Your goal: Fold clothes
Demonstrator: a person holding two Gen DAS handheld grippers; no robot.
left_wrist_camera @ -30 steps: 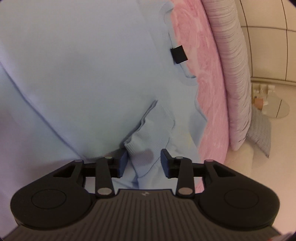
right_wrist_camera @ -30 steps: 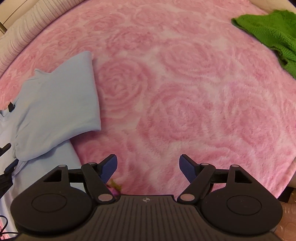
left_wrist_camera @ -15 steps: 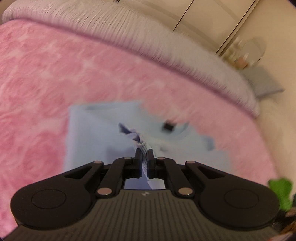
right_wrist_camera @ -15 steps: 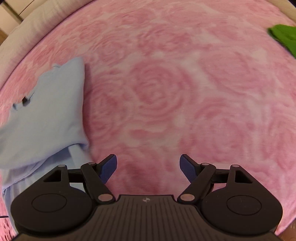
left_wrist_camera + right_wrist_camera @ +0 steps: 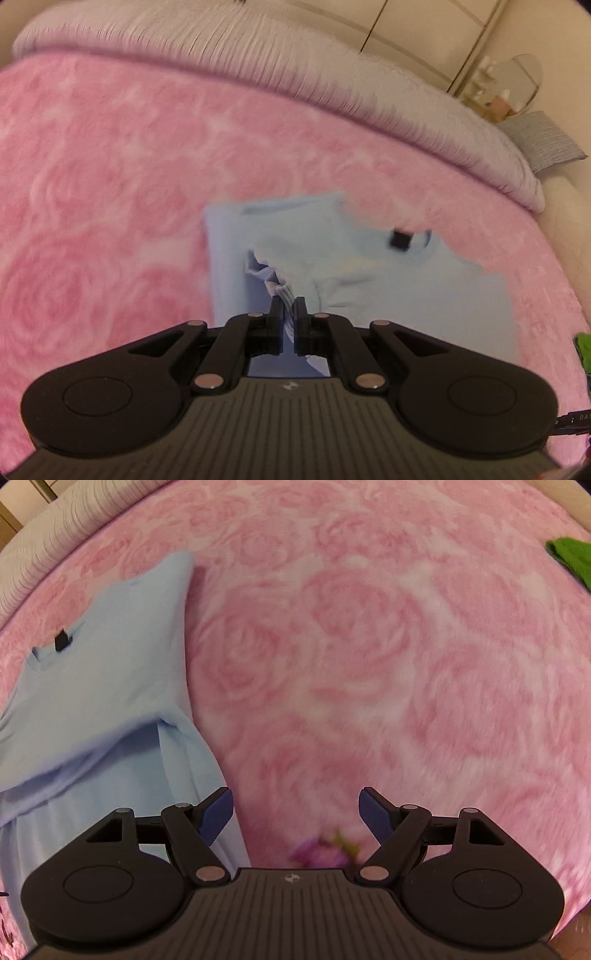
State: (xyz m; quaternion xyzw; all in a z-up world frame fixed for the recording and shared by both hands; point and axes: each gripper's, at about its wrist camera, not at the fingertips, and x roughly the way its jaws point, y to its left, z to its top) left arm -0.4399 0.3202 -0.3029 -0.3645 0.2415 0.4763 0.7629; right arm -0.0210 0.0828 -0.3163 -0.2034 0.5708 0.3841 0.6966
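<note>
Ribbed knit was pinched thinly by the left gripper (image 5: 289, 309); that cuff could be lost if tugged, spoiling the fold. The pale blue knit sweater (image 5: 369, 273) lay half-folded on the pink rose-patterned fleece blanket (image 5: 110, 166). The right gripper (image 5: 296, 812) was held wide, empty.

Beneath me spreads a pink rose-patterned blanket (image 5: 110, 155), bordered at twelve o'clock by a ribbed lilac bedspread (image 5: 258, 55). Behind that stand cream cupboard doors (image 5: 424, 33) (panelled, with thin dark seams). At two o'clock I see an arched mirror (image 5: 517, 85) and a grey striped cushion (image 5: 543, 140).
</note>
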